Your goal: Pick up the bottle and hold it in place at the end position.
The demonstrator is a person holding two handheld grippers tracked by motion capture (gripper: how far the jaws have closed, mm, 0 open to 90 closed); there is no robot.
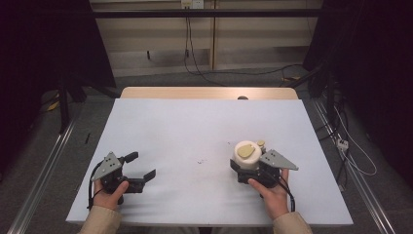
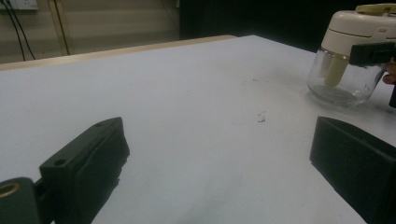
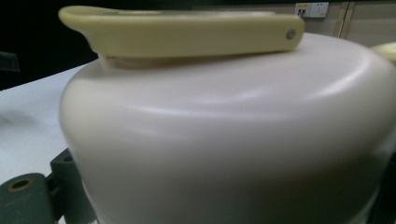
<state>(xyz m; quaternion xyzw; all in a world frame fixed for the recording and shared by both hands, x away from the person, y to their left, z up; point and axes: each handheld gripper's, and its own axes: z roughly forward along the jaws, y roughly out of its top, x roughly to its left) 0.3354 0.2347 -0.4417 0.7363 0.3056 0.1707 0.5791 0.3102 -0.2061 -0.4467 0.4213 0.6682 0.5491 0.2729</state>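
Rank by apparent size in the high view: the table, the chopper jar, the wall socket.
1. table
2. chopper jar
3. wall socket, though it is farther from the camera, so its true size is unsure.

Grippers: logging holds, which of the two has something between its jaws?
The right gripper: its jaws clasp the cream-lidded glass chopper. The left gripper gapes over bare table.

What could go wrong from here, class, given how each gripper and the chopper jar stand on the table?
1. The right gripper clamps the jar's cream lid, not its clear glass bowl. If lifted, the lid might come off and the bowl drop.
2. The jar stands near the table's front-right area; a sideways pull could tip it.
3. The left gripper sits open and apart, so nothing steadies the bowl.
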